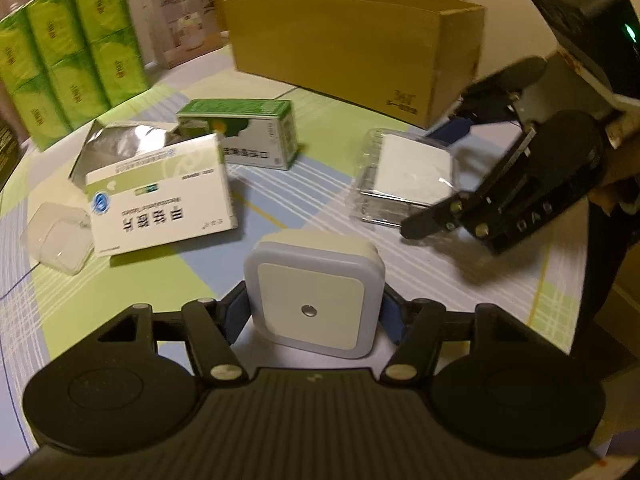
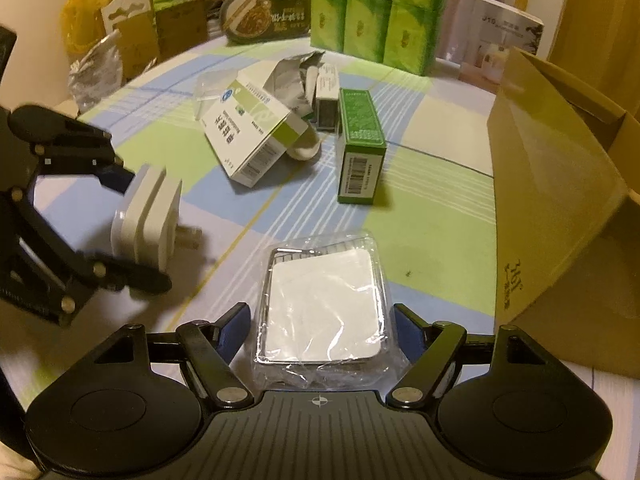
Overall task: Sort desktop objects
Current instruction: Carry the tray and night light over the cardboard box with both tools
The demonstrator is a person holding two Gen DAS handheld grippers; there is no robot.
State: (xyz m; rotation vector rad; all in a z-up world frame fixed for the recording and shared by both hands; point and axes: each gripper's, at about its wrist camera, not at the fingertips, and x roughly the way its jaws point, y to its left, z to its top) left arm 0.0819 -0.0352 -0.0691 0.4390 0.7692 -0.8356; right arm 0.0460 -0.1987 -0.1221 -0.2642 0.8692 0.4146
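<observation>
A white square night light [image 1: 312,300] stands upright between the fingers of my left gripper [image 1: 314,292], whose blue pads press both of its sides. The right wrist view shows that left gripper [image 2: 144,228] holding the night light [image 2: 148,212] clear of the cloth, prongs pointing right. A clear plastic pack with a white square inside [image 2: 320,300] lies on the tablecloth between the fingers of my right gripper [image 2: 320,310]. Those pads stand close beside it with a thin gap. In the left wrist view the right gripper [image 1: 418,182] straddles the same pack [image 1: 404,176].
A white-and-green medicine box [image 1: 160,196], a green carton [image 1: 244,132], crumpled foil [image 1: 120,144] and a clear plastic lid [image 1: 56,236] lie mid-table. An open cardboard box [image 2: 560,184] stands at the right. Green tissue packs [image 2: 380,12] and more packaging line the far edge.
</observation>
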